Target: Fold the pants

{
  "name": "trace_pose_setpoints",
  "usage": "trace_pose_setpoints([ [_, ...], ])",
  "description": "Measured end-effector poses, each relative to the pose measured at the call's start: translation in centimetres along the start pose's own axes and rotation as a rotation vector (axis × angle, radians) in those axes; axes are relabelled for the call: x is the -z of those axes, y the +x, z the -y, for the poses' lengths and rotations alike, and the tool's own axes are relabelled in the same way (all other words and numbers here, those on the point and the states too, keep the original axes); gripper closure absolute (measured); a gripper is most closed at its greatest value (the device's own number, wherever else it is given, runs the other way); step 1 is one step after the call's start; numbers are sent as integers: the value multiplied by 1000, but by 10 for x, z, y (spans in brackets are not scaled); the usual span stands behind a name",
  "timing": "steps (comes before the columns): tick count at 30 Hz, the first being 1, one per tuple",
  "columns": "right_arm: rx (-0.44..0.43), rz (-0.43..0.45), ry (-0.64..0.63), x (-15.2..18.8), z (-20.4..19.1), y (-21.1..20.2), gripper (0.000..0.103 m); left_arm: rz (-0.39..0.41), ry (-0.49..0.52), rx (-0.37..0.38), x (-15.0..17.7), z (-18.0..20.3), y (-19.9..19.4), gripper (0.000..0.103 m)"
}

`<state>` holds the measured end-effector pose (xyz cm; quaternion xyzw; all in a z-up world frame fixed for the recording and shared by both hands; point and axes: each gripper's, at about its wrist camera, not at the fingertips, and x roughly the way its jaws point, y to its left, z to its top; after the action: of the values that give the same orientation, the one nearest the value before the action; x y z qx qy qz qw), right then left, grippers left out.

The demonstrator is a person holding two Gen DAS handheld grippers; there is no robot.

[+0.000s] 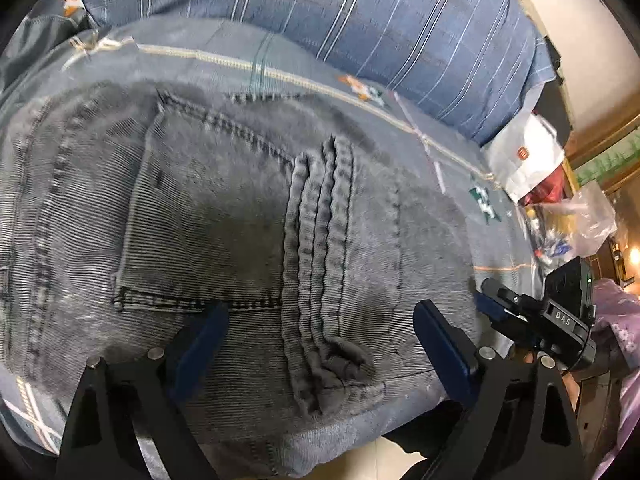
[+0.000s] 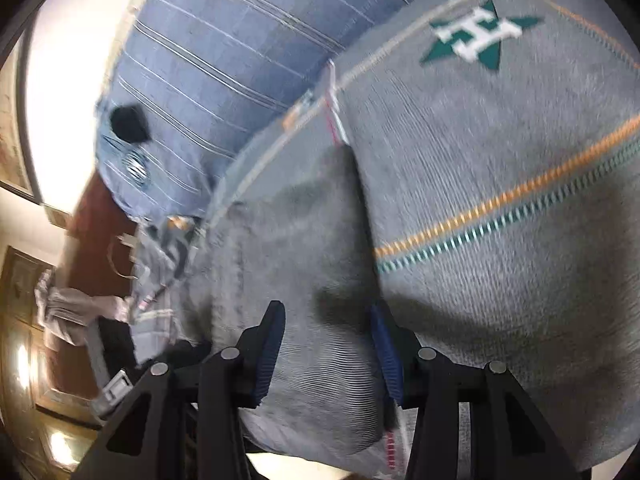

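Left tongs (image 1: 320, 344) wide over pants (image 1: 200, 216) (pocket visible), right tongs (image 2: 328, 352) over sheet (image 2: 500, 160)

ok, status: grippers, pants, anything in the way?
Left gripper open over the grey pants. Right gripper open at their edge. Pants bunched on the bedspread, nothing in the way.

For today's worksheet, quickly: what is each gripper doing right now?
Left gripper: open above the grey jeans, holding nothing.
Right gripper: half open, nothing visibly gripped.
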<state>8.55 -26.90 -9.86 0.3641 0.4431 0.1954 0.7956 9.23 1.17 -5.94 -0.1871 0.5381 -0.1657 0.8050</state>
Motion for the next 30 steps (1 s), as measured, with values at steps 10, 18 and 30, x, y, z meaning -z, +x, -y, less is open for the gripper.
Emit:
trace_pose_setpoints([
  [10,316,-29,-242,12,-24,14,96,24,241,-248,23,37,19,20],
  [18,215,61,-180,-9,-32,-17,82,161,348,-303,31,55,-11,21],
  [30,282,68,-182,-66,-29,36,100,118,380,-364,43,49,17,26],
])
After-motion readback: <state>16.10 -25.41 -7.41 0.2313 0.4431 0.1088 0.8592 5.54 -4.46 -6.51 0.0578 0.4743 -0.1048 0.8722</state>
